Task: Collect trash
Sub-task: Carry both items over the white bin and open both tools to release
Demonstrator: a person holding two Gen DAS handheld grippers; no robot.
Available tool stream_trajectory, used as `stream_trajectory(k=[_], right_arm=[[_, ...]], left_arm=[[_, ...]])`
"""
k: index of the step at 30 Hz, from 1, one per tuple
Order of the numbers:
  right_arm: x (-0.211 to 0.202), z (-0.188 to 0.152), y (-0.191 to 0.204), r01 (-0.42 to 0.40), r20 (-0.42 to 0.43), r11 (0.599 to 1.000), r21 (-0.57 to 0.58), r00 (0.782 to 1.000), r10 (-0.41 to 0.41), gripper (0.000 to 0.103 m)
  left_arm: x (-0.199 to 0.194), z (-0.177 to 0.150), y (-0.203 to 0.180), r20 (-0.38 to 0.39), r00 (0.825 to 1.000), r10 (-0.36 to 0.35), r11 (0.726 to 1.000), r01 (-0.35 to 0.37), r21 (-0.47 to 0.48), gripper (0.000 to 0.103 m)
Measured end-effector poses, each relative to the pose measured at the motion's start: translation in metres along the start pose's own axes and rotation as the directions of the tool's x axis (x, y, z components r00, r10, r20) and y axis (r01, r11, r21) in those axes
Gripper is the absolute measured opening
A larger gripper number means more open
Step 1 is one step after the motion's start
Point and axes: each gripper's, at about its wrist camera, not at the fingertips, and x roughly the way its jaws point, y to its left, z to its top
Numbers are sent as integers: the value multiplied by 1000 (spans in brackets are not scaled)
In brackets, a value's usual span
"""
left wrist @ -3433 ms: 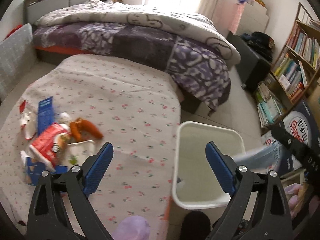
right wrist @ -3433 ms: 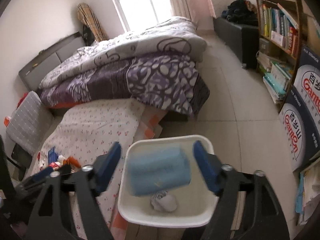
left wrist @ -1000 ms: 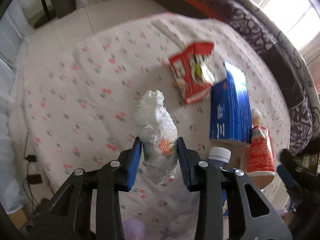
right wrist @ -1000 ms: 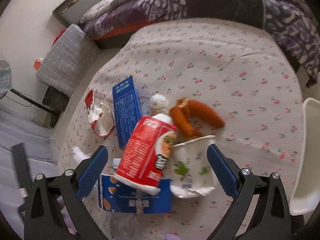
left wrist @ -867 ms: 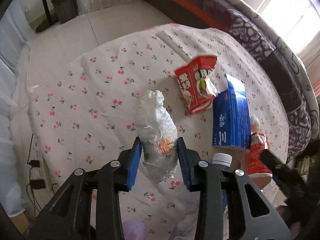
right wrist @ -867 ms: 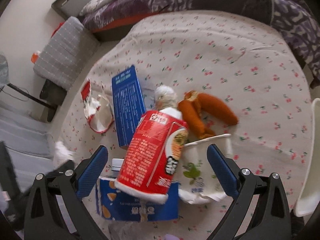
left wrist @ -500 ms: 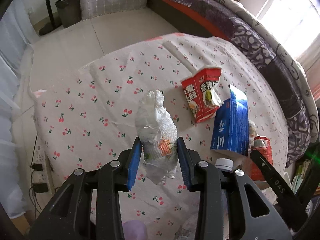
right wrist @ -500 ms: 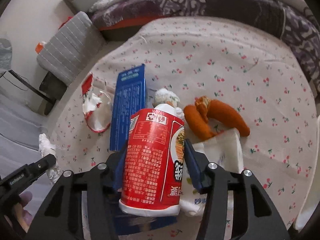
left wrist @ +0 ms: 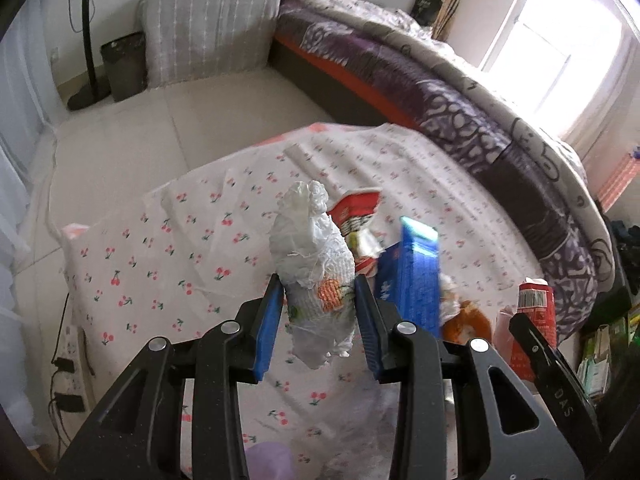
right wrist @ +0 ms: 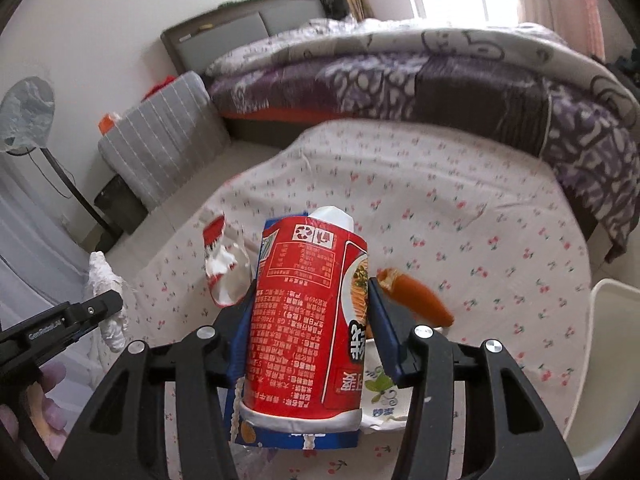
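The left gripper (left wrist: 316, 312) was clamped on a crumpled white tissue wad (left wrist: 314, 264), its blue pads (left wrist: 269, 320) pressed against both sides and the wad standing up above the fingers, lifted clear of the cherry-print sheet (left wrist: 168, 248). The right gripper (right wrist: 310, 320) had just closed its jaws and now pinched a red instant-noodle cup (right wrist: 308, 320) between them, the cup lying along the fingers with its white rim toward the camera and held above the sheet. Beneath the cup, near the sheet's near edge, lay a blue snack packet (right wrist: 296, 436) and a white wrapper with a green leaf print (right wrist: 380, 392). An orange sausage-shaped piece (right wrist: 416, 300) rested just right of the cup, further in on the sheet. A torn red-and-white packet (right wrist: 222, 268) lay to the left, toward the sheet's left edge, with a blue carton (left wrist: 412, 276) beside it in the left wrist view. The white bin (right wrist: 600, 360) stood off the sheet's right edge. A purple-patterned quilt (right wrist: 440, 80) covered the bed beyond the sheet's far edge, and a grey striped cushion (right wrist: 160, 148) sat on the floor past its far left corner.
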Motion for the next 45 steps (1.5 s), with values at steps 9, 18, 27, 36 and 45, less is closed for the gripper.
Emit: stream_trajectory(k=[9,18,27,36,45], right_arm=[[-36,3,-14,34,93,999,-12,995,-33,51],[-64,4,-45,74,129,997,24,989,-77,51],[-95,4,-83,123,160,990,65,978,-132,51],[-121,-1,-120,173,169,977,123,967,-192,51],[-143,-7,-165,218,144,949,229,956,-255,52]], left_arm=[[-15,-3,-26,55,996,-63,998,62,21,35],[-25,-16,-66,85,989,-122,987,112,113,35],[-26,-33,-101,80,983,-164,970,147,193,35],[-23,-50,-133,48,978,-204,946,184,266,35],[-23,-66,-166,13,969,-245,921,229,317,35]])
